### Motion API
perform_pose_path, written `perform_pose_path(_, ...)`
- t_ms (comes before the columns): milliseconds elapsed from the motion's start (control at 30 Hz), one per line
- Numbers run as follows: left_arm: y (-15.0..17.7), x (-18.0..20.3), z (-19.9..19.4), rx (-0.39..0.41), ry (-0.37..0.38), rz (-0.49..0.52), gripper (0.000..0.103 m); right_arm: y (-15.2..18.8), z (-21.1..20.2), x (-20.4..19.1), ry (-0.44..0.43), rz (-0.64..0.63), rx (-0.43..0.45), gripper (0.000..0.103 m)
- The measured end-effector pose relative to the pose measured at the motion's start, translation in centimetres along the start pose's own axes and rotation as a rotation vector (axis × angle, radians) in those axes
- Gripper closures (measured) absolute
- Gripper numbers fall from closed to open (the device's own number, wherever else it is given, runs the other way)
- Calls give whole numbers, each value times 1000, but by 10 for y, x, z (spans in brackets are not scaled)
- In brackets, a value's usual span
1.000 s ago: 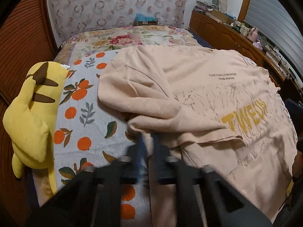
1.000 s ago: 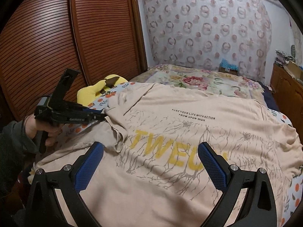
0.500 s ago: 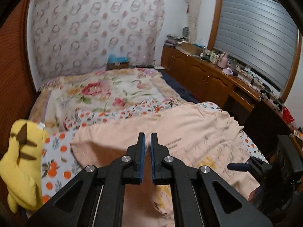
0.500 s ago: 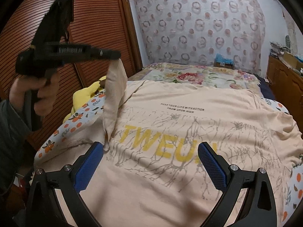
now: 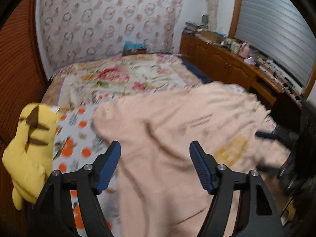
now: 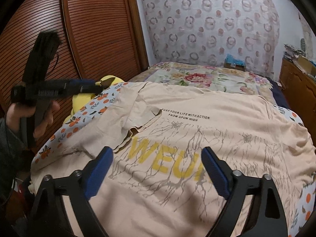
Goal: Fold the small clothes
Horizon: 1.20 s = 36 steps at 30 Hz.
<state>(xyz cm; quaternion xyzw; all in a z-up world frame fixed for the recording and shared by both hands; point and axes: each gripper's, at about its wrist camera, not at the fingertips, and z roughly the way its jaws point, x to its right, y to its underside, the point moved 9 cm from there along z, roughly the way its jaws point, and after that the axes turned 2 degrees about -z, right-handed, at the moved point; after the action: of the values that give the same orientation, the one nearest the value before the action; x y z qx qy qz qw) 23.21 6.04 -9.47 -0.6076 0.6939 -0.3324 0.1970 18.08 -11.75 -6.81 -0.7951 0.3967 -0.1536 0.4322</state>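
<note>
Bedroom, left wrist view: my left gripper (image 5: 155, 165) hangs above the peach T-shirt (image 5: 177, 138) spread on the bed (image 5: 122, 75), jaws opening wide, nothing between them. Right wrist view: my right gripper (image 6: 157, 169) hovers low over the shirt's yellow lettering (image 6: 164, 158), jaws wide but closing slightly, empty. One sleeve (image 6: 136, 124) lies folded across the chest. The cloth looks light, limp, prone to slump; I judge a hem or shoulder seam the safest pinch.

Slatted wooden wardrobe doors (image 6: 94, 39), ring-patterned curtain (image 6: 211, 25), floral bedspread (image 5: 122, 77), wooden sideboard (image 5: 223, 65), shuttered window (image 5: 276, 29)
</note>
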Motion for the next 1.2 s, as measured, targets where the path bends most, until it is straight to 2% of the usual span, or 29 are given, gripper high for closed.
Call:
perform_pose_path(133,33,-32,13,-46,-59,-31,28,-13,14,-2,-8,-23,-10,20)
perform_pose_path(400,64,-56,33,-101,-103,-68,28,-39,59,1,-38,-37,-69,30)
perform_pose_path(667,67,-57,33,-94,-130,-42,25,-58,103,9,-63,-24,-135,40)
perform_pose_path(800,68,-54,37,-107,-122,-27,15,-64,125,14,-81,8,-178,49)
perform_pose_path(1200,68,-52,38,-110,-123,-25,12,-74,147,17,-8,-41,-232,72)
